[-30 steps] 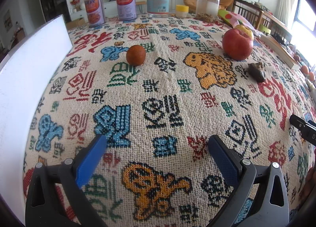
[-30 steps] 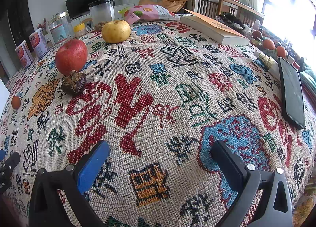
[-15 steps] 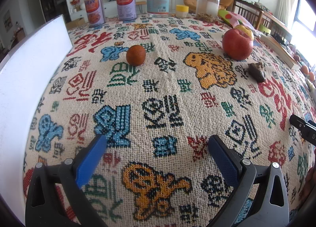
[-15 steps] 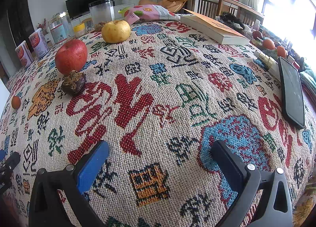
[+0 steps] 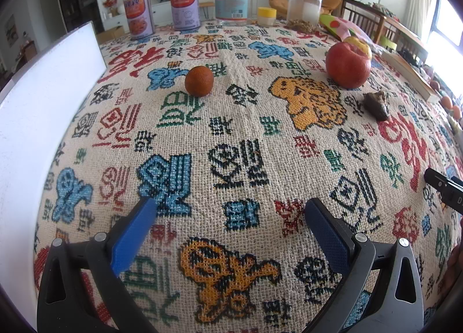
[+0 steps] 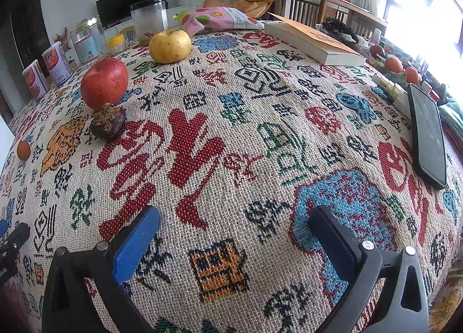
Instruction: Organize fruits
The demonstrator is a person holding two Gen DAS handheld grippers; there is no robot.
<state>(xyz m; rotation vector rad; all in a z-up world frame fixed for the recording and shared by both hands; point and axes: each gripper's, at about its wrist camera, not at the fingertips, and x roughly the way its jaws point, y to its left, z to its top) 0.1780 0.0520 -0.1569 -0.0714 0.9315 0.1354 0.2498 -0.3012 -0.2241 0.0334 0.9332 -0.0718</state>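
Note:
A small orange fruit (image 5: 199, 81) lies on the patterned tablecloth, far ahead of my left gripper (image 5: 228, 211), which is open and empty. A red apple (image 5: 347, 65) stands to the right, with a yellow apple (image 5: 358, 43) behind it and a dark brown dried fruit (image 5: 376, 105) in front. In the right wrist view the red apple (image 6: 104, 82), yellow apple (image 6: 170, 46), dried fruit (image 6: 107, 125) and orange fruit (image 6: 23, 150) lie far left. My right gripper (image 6: 234, 220) is open and empty.
A white board (image 5: 37, 118) stands along the left edge. Cans (image 5: 184, 5) and jars (image 5: 304, 7) line the far edge. A book (image 6: 312, 40), a snack bag (image 6: 220, 17) and a black phone (image 6: 428, 134) lie to the right.

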